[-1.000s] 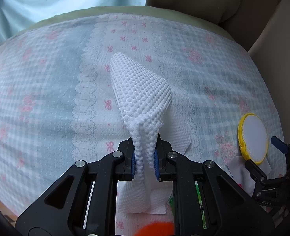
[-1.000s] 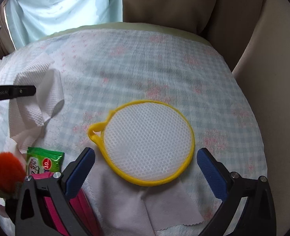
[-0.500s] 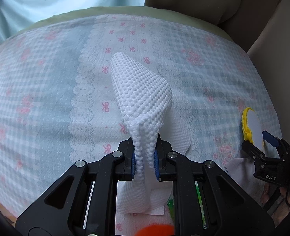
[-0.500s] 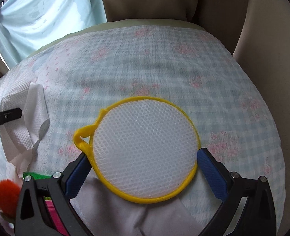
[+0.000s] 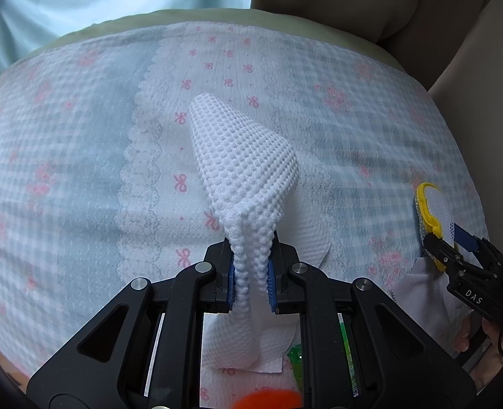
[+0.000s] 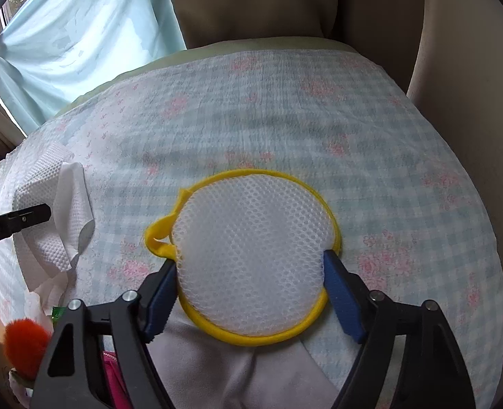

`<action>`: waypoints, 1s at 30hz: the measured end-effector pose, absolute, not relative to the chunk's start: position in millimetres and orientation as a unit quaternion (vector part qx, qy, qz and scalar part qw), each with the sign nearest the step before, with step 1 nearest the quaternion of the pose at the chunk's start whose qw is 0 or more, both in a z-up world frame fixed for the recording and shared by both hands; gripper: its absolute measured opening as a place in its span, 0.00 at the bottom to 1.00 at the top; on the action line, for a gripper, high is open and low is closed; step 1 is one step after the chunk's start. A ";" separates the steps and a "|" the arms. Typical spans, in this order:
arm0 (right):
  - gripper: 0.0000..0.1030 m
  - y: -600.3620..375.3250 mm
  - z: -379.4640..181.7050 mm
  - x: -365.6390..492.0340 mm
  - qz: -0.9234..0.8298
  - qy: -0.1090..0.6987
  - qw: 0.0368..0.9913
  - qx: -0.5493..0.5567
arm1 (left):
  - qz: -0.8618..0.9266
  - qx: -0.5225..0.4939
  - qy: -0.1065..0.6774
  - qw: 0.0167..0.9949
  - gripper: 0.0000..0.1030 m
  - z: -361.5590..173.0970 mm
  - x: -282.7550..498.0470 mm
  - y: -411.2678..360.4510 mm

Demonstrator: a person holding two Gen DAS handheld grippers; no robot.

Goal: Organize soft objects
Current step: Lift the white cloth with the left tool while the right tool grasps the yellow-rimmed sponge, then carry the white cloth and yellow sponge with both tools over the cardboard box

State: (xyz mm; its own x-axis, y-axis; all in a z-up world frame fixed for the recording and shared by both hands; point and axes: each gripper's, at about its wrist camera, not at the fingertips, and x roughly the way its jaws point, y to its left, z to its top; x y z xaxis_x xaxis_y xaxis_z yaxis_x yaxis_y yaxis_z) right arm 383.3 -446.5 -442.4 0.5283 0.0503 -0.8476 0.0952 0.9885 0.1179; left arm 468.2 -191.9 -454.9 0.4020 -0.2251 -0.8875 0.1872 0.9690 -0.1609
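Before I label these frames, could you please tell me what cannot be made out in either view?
- Left wrist view: the bottom edge cuts off the fuzzy orange ball; the hand-held gripper's frame hides most of the green packet.
- Right wrist view: the round yellow-rimmed white mesh pad covers the pale lilac cloth's upper part; the pink item is mostly behind the gripper's frame.
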 end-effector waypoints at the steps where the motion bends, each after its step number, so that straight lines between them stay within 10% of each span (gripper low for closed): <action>1: 0.59 -446.0 -440.6 382.4 -0.012 0.482 0.873 0.074 | -0.124 -0.018 0.532 0.837 0.12 -454.3 467.9 -191.8; 10: 0.15 -451.6 -423.3 380.5 -0.013 0.467 0.881 0.076 | -0.134 -0.021 0.523 0.841 0.12 -444.6 461.8 -196.7; 30: 0.12 -408.6 -312.2 340.4 -0.001 0.406 0.913 0.041 | -0.154 -0.043 0.466 0.870 0.11 -326.0 411.3 -173.2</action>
State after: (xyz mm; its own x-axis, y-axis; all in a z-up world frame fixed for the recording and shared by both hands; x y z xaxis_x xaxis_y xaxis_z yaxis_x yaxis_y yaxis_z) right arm 340.4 -408.6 -312.2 0.6705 0.0302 -0.7413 0.0356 0.9967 0.0727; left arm 411.3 -173.2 -326.0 0.5187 -0.3080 -0.7976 0.2272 0.9490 -0.2187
